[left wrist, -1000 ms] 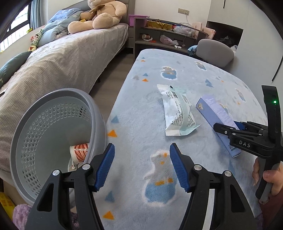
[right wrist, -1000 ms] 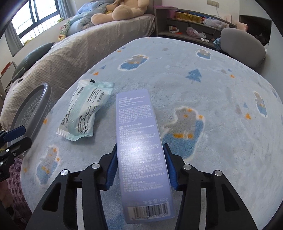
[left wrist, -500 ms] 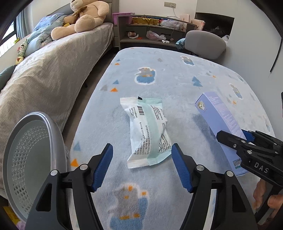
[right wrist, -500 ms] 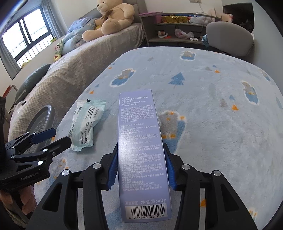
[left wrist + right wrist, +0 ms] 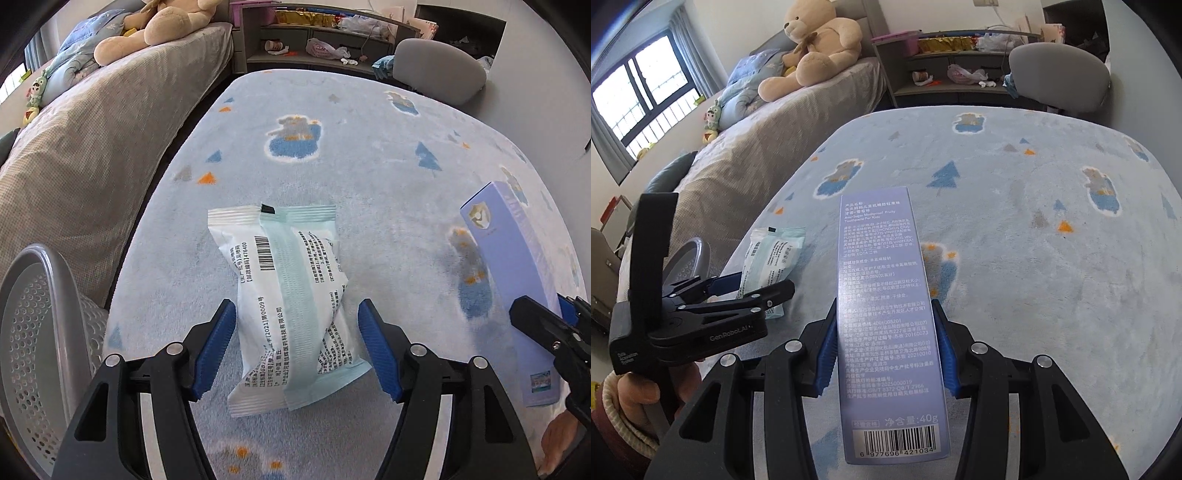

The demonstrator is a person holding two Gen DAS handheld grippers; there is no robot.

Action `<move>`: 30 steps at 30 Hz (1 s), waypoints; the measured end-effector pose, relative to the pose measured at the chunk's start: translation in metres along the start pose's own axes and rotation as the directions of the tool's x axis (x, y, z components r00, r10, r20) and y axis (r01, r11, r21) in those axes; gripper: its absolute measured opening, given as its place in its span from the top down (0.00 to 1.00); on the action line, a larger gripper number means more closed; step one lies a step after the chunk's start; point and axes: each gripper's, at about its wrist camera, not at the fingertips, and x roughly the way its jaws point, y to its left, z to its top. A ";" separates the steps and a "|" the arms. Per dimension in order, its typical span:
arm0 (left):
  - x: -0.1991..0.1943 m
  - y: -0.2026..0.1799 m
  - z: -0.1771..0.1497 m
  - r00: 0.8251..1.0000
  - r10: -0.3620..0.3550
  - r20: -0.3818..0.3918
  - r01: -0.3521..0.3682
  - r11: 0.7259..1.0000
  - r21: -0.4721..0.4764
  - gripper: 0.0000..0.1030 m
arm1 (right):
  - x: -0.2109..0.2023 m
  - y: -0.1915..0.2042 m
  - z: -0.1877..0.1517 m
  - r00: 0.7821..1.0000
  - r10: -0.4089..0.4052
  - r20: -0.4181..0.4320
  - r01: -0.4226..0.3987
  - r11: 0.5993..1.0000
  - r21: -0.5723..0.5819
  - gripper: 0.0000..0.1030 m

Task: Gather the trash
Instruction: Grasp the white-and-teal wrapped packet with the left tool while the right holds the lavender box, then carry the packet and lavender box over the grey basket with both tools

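A white and pale green sealed packet [image 5: 280, 251] lies flat on the light blue patterned blanket [image 5: 369, 166]. My left gripper [image 5: 295, 306] is open and straddles the packet's near half, a blue pad on each side and neither pressing it. My right gripper [image 5: 884, 310] is shut on a long lilac toothpaste box [image 5: 882, 258], held off the blanket and pointing away from me. The left wrist view shows the same box [image 5: 517, 266] at the right edge. In the right wrist view the packet [image 5: 772, 254] lies to the left, under the left gripper [image 5: 764, 282].
A grey perforated basket [image 5: 44, 332] stands tilted at the blanket's left edge, between it and a bed [image 5: 92, 140]. A teddy bear [image 5: 820, 48] sits on the bed. Shelves [image 5: 314, 40] and a grey chair [image 5: 439, 70] stand at the far end.
My left gripper has swung right from the basket mouth to the packet and come down over it. My right gripper has lifted the lilac box slightly and rolled it.
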 end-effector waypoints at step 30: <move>-0.139 0.146 -0.088 0.965 0.038 0.261 -0.023 0.998 -0.060 0.50 | 0.012 0.146 -0.033 0.999 0.049 -0.006 -0.049 0.996 -0.071 0.56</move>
